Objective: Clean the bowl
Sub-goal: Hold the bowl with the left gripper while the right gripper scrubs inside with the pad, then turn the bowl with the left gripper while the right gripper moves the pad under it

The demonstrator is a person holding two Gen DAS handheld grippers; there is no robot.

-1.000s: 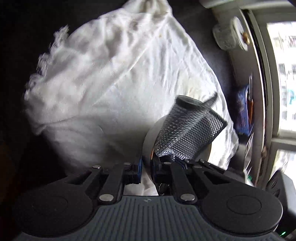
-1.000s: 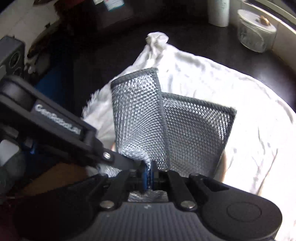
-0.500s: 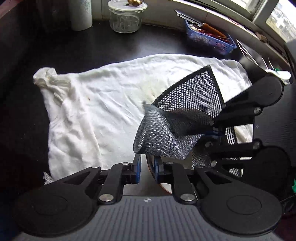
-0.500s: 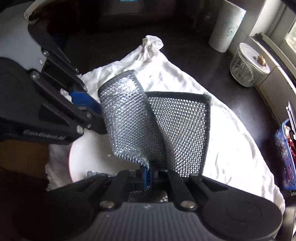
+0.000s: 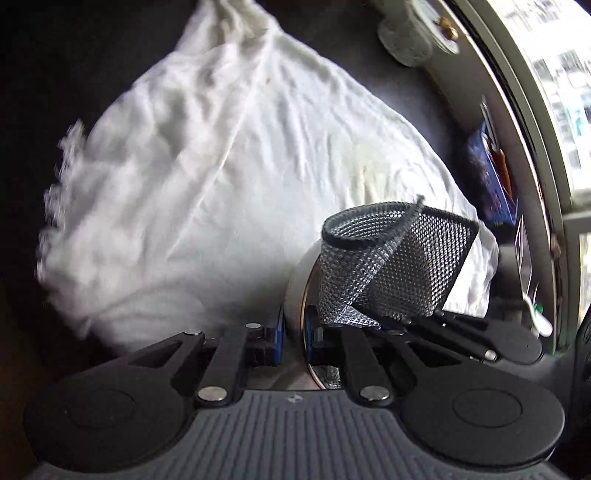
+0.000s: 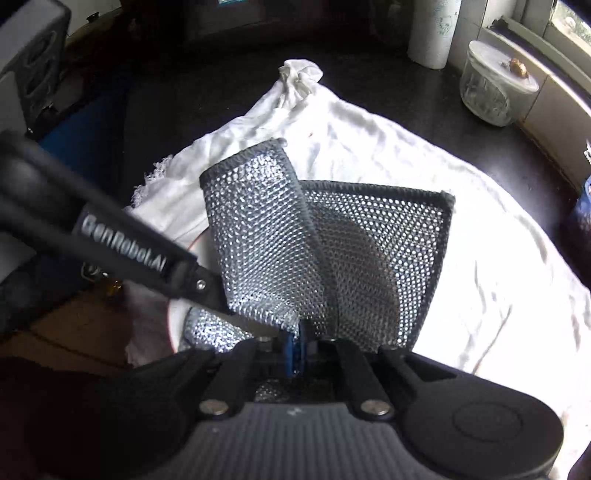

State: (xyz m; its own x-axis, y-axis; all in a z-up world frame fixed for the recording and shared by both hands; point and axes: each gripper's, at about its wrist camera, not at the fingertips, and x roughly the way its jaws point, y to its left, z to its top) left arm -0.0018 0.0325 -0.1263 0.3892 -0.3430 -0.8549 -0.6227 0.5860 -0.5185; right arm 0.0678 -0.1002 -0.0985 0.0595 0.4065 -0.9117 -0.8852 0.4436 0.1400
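Observation:
My left gripper (image 5: pixel 295 339) is shut on the rim of a white bowl (image 5: pixel 297 280) that has a thin brown edge line. The rim stands upright between the blue pads. My right gripper (image 6: pixel 297 347) holds a silvery mesh scrubbing cloth (image 6: pixel 280 236); its jaws are opening slightly, with the mesh still pinched between the pads. The mesh cloth (image 5: pixel 388 266) curls up out of the bowl, one flap rolled and one flat. In the right wrist view a left finger (image 6: pixel 207 291) crosses in front of the bowl (image 6: pixel 173 321), which is mostly hidden.
A rumpled white towel (image 5: pixel 221 166) covers the dark counter under the bowl. A lidded glass jar (image 6: pixel 491 92) and a paper roll (image 6: pixel 434 33) stand at the back by the window sill. A blue basket (image 5: pixel 491 177) sits along the sill.
The left wrist view swung to face the jar half a second ago and has swung back. The mesh cloth's rolled flap shifted over the bowl. Both grips look unchanged.

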